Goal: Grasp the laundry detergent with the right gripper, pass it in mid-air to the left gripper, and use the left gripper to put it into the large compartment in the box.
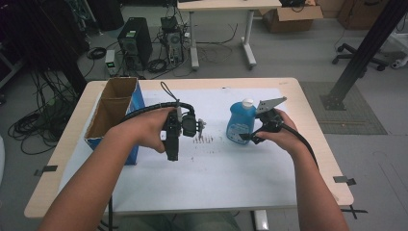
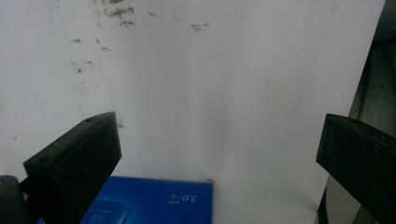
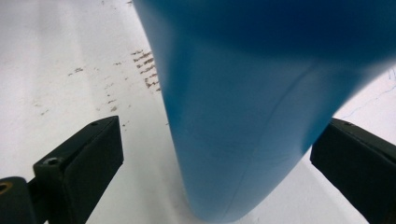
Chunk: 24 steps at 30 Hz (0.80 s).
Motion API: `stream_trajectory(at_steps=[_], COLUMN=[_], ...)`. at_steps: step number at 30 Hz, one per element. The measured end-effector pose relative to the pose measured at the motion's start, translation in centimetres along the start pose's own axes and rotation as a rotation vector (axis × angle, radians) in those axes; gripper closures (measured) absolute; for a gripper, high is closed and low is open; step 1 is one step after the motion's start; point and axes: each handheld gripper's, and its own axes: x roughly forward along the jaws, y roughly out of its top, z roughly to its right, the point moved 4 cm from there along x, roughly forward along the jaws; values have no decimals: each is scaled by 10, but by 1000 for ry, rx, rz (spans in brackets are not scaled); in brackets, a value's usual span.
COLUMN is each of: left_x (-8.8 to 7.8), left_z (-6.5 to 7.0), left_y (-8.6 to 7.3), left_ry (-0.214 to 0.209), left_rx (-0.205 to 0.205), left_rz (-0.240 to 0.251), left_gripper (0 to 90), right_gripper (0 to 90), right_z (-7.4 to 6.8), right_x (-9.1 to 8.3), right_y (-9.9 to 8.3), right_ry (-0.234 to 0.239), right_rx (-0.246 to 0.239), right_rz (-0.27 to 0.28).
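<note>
The right tool (image 1: 251, 136) sits at the base of the blue bottle (image 1: 240, 122), its two black jaws spread wide and not yet closed; in the right gripper view the bottle's (image 3: 243, 116) body rises straight up between them, the left jaw apart from it and the right jaw near its flank, with contact impossible to tell. The bottle stands upright on the white sheet (image 1: 216, 168) that covers the counter (image 1: 312, 144), white cap (image 1: 247, 102) on top, so its long axis runs vertical and crosses the line between the jaws; a squeeze here would, as I judge it, take it low on the body. Just to the bottle's left lies a patch of dark scuff marks (image 1: 202, 139) on the sheet. Beyond that the left tool (image 1: 172, 154) hangs over the sheet, jaws wide and empty, pointing down toward the person; its own view shows the corner of a blue box (image 2: 154, 203) below. That cardboard box (image 1: 113, 108), open-topped with blue sides, stands at the counter's left edge, well apart from the bottle, so the right hand is clearly the nearer one
</note>
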Motion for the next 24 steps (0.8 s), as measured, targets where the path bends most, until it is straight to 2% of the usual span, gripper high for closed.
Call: stream_trajectory(at_steps=[4,14,24], left_x=[-1,0,1], left_z=[0,0,1], left_y=[1,2,2], left_ry=[-1,-1,-4], left_rx=[2,0,1], left_rz=[-7,-6,-13], left_gripper=[2,2,2], right_gripper=[19,17,13], right_z=[0,1,2], right_x=[5,10,13], right_y=[-3,-7,-6], right_ry=[-16,-16,-34], right_rx=[8,30,33], right_rz=[31,114,150])
